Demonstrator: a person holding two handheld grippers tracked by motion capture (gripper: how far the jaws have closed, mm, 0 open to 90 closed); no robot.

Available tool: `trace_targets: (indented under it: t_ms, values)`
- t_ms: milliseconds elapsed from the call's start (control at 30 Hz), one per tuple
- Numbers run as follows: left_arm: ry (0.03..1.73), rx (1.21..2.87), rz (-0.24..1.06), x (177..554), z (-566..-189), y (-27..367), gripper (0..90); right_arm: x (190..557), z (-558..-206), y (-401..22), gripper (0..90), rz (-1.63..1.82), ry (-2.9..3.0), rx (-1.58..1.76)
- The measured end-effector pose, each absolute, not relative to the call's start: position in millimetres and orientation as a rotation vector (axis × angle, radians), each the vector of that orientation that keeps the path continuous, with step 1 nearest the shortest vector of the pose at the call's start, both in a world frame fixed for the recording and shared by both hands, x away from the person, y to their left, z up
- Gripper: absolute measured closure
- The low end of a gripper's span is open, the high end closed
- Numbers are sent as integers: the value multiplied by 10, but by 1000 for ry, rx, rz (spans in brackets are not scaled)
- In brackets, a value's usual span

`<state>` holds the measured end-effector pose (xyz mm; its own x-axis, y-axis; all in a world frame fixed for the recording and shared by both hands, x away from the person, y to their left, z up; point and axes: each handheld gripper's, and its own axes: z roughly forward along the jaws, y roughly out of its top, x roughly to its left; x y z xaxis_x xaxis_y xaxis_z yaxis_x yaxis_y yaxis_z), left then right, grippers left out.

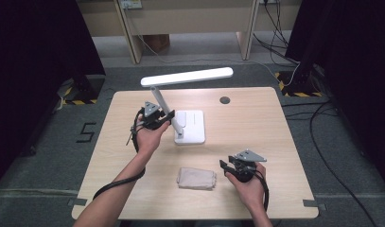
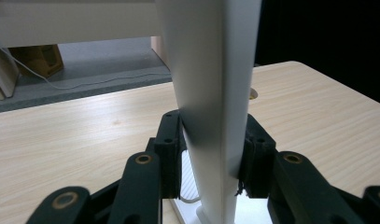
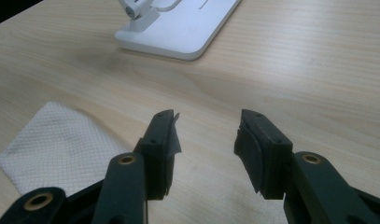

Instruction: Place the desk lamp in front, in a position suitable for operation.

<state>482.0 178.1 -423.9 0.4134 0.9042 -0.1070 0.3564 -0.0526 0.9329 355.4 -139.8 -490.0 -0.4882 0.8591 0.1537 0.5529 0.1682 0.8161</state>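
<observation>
High view, one white plastic desk lamp (image 1: 190,126), your left gripper (image 1: 158,118) clamped on its flat arm (image 2: 211,93), one folded waffle-textured cloth (image 1: 196,178), your right gripper (image 1: 232,166) half open, empty.

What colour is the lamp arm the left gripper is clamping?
White; the lamp arm shows best in the left gripper view.

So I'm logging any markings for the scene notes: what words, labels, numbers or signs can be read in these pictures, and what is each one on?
"5": a large black number on the grey floor, left of the table.
Lamp base: a short thin dark line on top, too small to read as text.
Plate on the far wall: too small to read.
Nothing readable on the lamp arm, the folded cloth or either tool.
</observation>
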Motion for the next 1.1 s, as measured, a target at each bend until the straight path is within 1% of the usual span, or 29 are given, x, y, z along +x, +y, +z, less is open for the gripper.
trace_targets:
  t_ms: [333, 633, 767, 833, 933, 1100]
  values:
    - [1174, 1605, 671, 4714, -4226, 1730, 709, 3574, -4896, -1388, 561, 1217, 2128, 1345]
    - [1207, 1588, 676, 4676, -4215, 1675, 721, 3681, -4935, -1288, 564, 1191, 2172, 1353]
    - [1190, 1579, 681, 4692, -4243, 1684, 702, 3716, -4939, -1257, 564, 1194, 2184, 1358]
    - [1186, 1571, 684, 4718, -4255, 1689, 668, 3722, -4936, -1245, 564, 1194, 2191, 1357]
    - [1180, 1570, 669, 4762, -4248, 1642, 641, 3740, -4949, -1223, 566, 1183, 2204, 1361]
    - [1204, 1572, 677, 4785, -4231, 1613, 666, 3778, -4952, -1208, 582, 1173, 2212, 1365]
